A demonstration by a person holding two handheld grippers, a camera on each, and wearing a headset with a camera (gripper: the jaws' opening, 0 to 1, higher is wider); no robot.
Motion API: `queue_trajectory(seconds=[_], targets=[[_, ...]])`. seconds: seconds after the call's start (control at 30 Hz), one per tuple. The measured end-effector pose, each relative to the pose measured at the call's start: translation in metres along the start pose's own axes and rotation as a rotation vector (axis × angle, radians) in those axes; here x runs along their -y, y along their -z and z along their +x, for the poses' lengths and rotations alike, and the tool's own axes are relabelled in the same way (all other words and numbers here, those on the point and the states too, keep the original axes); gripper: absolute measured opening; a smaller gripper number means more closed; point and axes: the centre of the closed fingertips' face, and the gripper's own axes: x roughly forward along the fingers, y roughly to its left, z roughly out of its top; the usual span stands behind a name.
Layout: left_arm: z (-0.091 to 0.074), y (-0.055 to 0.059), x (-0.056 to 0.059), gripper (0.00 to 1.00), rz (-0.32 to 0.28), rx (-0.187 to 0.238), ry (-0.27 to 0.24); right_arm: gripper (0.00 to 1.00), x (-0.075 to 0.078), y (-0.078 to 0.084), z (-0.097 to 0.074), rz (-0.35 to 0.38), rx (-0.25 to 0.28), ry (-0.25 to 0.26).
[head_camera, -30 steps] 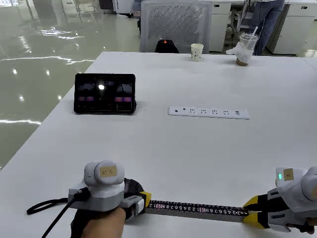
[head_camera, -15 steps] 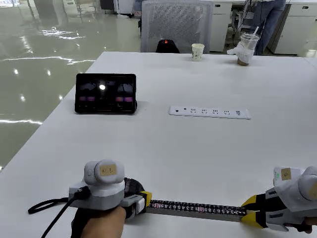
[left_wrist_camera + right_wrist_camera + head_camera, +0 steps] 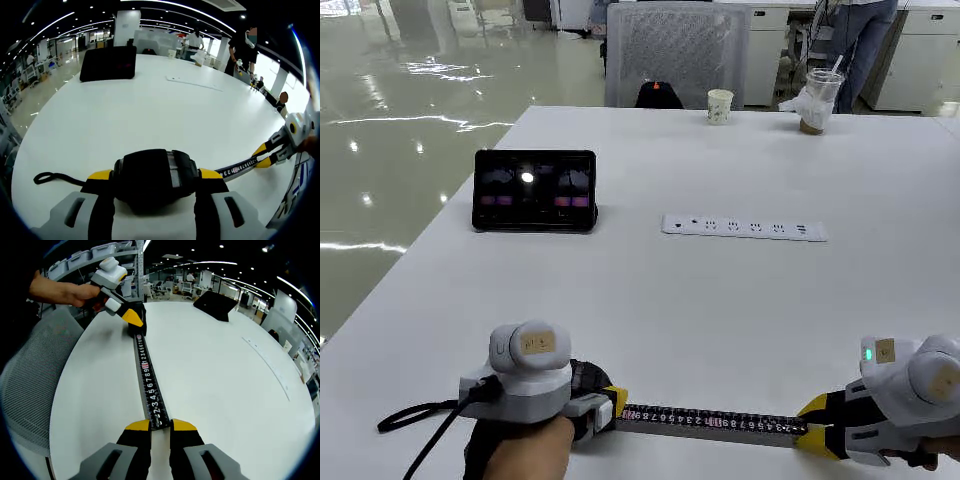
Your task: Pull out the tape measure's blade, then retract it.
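Head view: from above the near edge of the table (image 3: 740, 310), facing forward and down, far enough back to take in tablet (image 3: 533, 190) and strip (image 3: 744, 227). Left gripper view: low and close behind the case (image 3: 155, 175), facing along the blade (image 3: 237, 170) toward the right gripper (image 3: 261, 156). Right gripper view: close over the blade's end, facing back along it to the left gripper (image 3: 136, 322). Shared by all three: blade, tablet, probably strip, faint in the fisheye views.

Both grippers have pale grey-white bodies and black jaws tipped in yellow. The left gripper (image 3: 600, 408) has a tan square sticker (image 3: 537, 345) on its rounded top and a black cable (image 3: 445, 435). The right gripper (image 3: 812, 427) has a small green light (image 3: 868, 353).
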Motion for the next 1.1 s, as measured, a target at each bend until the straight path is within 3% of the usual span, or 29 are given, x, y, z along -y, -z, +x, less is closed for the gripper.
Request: queue_trajectory(seconds=[1.1], targets=[[0.0,0.0,0.0,0.6,-0.021,-0.007,0.014,0.1,-0.01,-0.04,0.032,-0.012,0.04,-0.028]])
